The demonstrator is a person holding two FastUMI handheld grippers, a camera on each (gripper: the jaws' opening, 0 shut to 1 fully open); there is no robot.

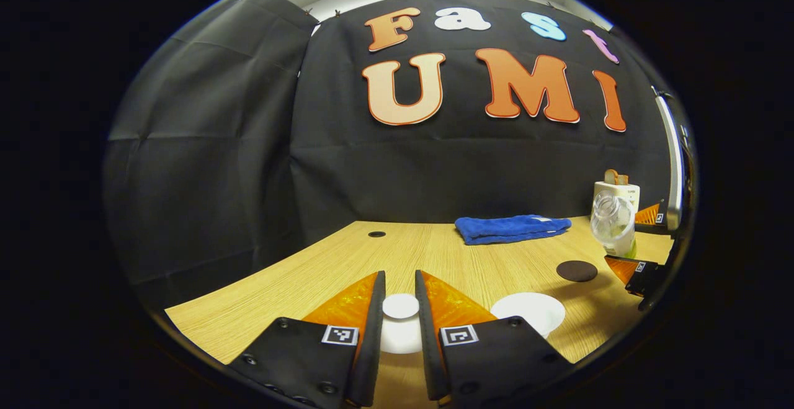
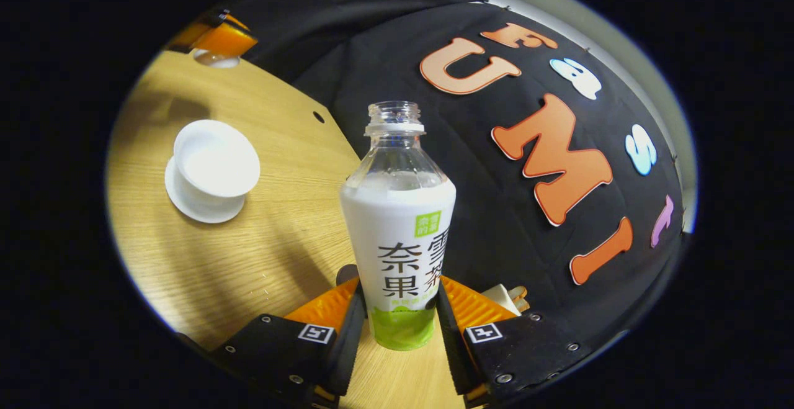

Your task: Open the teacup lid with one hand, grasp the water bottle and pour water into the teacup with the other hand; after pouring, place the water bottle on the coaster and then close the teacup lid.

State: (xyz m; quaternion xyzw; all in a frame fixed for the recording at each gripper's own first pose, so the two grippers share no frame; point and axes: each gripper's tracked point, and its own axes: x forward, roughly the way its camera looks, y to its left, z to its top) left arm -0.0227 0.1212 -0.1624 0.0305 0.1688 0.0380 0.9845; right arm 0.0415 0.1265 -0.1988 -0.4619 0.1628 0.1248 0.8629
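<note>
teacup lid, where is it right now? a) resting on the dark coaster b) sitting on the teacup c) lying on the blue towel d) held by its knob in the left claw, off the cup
d: in the left gripper view the left claw has both fingers closed on the knob of the teacup lid, and in the right gripper view the teacup stands open on its saucer.

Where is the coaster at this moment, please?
In the left gripper view the coaster lies on the table's right side, just below the bottle and right of the cup.
</note>
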